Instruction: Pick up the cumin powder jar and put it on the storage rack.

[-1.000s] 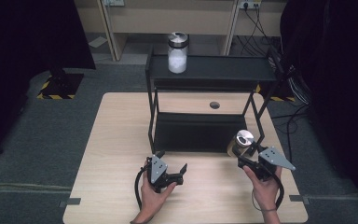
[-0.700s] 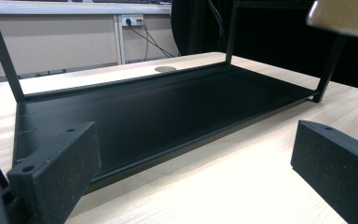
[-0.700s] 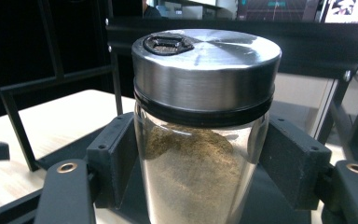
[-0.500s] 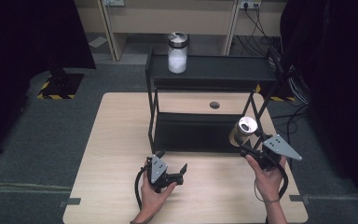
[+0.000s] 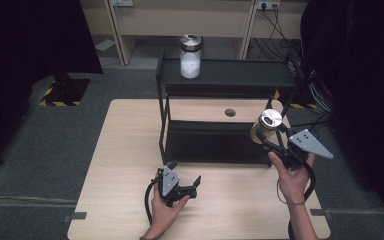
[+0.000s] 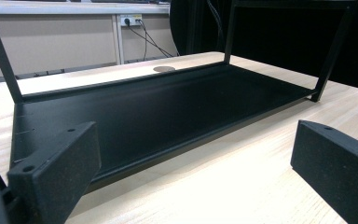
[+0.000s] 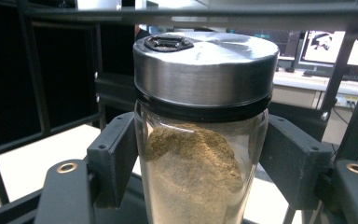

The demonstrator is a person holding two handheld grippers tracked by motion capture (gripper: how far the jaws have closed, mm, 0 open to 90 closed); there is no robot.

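My right gripper is shut on a glass jar of tan powder with a silver lid, held in the air by the right end of the black two-tier rack. In the right gripper view the jar sits upright between both pads, its lid just below the top shelf's edge. A second jar with white contents stands on the top shelf, left of middle. My left gripper rests open on the table in front of the rack; in the left gripper view its jaws stand wide apart before the bare lower shelf.
The rack stands on a light wooden table with a round cable hole behind the lower shelf. Grey floor surrounds the table. A desk frame and cables stand at the back, and dark equipment lies to the right.
My right gripper has lifted the tan jar up from beside the lower shelf toward the height of the top shelf. The left gripper has stayed put.
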